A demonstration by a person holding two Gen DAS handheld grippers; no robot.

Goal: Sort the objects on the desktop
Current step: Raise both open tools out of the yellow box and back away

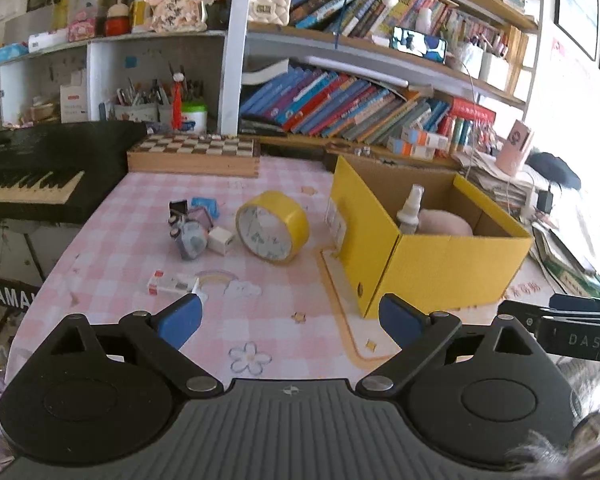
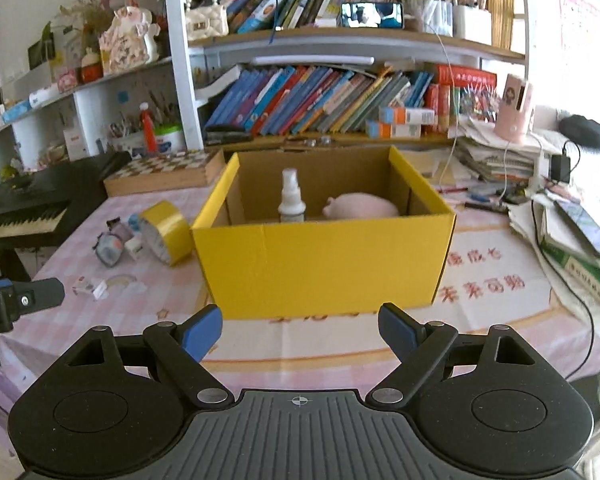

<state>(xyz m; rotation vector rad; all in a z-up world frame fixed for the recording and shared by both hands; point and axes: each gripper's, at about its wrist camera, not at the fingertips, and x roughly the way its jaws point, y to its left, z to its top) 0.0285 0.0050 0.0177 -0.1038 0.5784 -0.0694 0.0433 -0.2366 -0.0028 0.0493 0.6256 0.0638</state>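
Note:
A yellow cardboard box point(image 1: 452, 264) point(image 2: 324, 264) stands open on the pink checked tablecloth. Inside it are a white spray bottle point(image 2: 291, 198) point(image 1: 410, 210) and a pink piggy toy point(image 2: 362, 206) point(image 1: 446, 222). Left of the box lie a yellow tape roll point(image 1: 274, 226) point(image 2: 165, 232), a white charger cube point(image 1: 221, 241), a cluster of small items point(image 1: 192, 224) point(image 2: 114, 242) and a small red-and-white packet point(image 1: 172, 283) point(image 2: 89, 287). My left gripper point(image 1: 290, 320) is open and empty above the cloth, near the box's corner. My right gripper point(image 2: 300, 332) is open and empty in front of the box.
A chessboard box point(image 1: 192, 154) lies at the back of the table. A black keyboard point(image 1: 32, 176) stands to the left. Stacked papers, books and cables point(image 2: 560, 216) crowd the right side. Bookshelves point(image 2: 340, 96) fill the back wall.

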